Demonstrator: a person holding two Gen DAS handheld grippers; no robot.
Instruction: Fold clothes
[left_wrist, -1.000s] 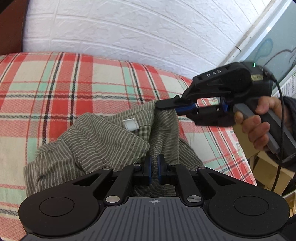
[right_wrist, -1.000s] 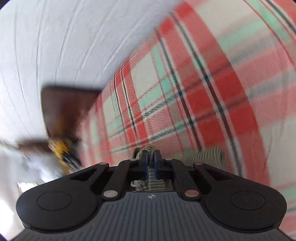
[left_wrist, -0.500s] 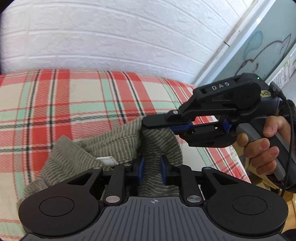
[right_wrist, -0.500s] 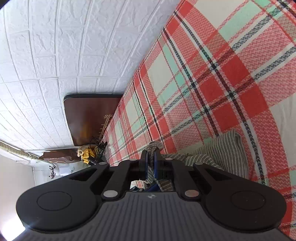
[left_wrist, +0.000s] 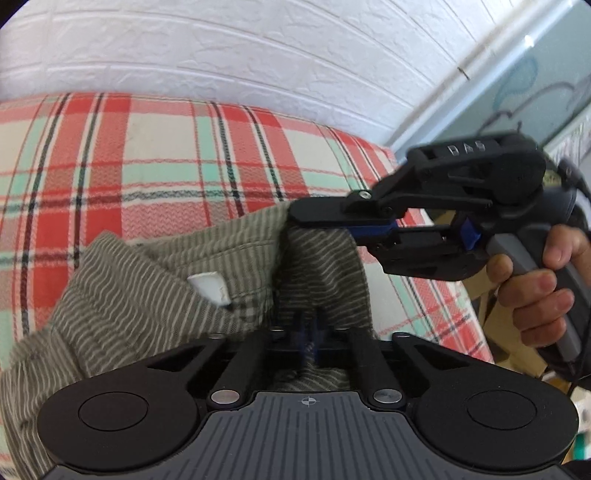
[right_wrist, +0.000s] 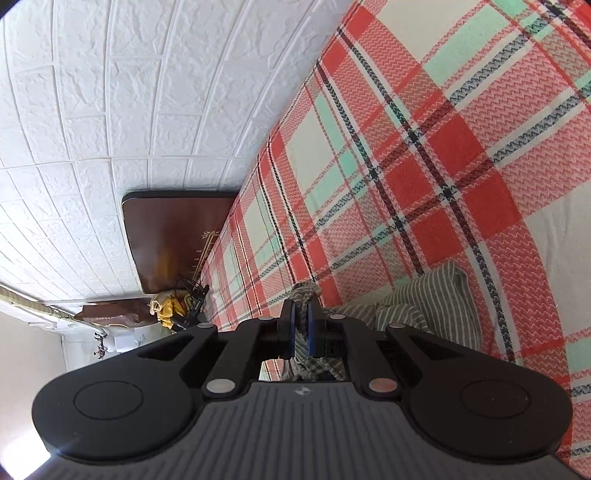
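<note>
Left wrist view: our left claw (left_wrist: 308, 332) is pinched tight on the striped garment (left_wrist: 155, 280), which lies bunched on the plaid bedsheet (left_wrist: 155, 158); beyond, our right claw (left_wrist: 295, 218) grips its upper edge.

Bare plaid bedspread (left_wrist: 155, 173) is lying open from nine to twelve o'clock of the striped garment (left_wrist: 147, 295), giving free passage there. At two o'clock the right gripper (left_wrist: 295, 218) and its hand (left_wrist: 535, 280) are blocking the way. The white brick wall (left_wrist: 258, 55) is closing off twelve o'clock beyond the bed.
</note>
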